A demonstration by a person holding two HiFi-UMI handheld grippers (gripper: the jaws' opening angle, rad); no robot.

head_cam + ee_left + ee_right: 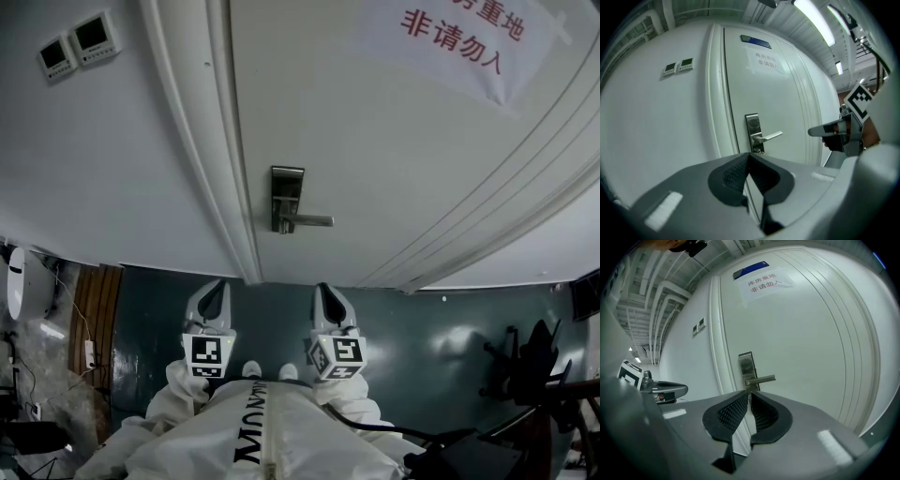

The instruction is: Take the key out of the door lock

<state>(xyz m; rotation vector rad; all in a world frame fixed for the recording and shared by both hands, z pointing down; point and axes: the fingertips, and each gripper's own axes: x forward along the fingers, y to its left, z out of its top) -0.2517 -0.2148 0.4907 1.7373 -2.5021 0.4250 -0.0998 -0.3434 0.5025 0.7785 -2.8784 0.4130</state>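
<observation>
Head view shows both tools held low and close to the person's body, well apart from the door [394, 141]. The left tool [217, 286] and the right tool [325, 291] stand side by side, tips pointing to the door. In each gripper view the black ribbed pads are pressed together and nothing is between them, so both tools are closed and empty.

The lock plate [287, 199] is on the left edge of the door, with the lever handle [309, 221] pointing to the right. The key should sit in the low end of this plate, under the lever, but it is too small here to make out as a separate thing.

The lock lies far and ahead of both tools, between their two lines. I judge the right tool a little nearer, because in its own view the plate stands directly over its tips. The key's long axis probably points out of the door, toward the person, so the tool must open, reach forward and pull straight back.
</observation>
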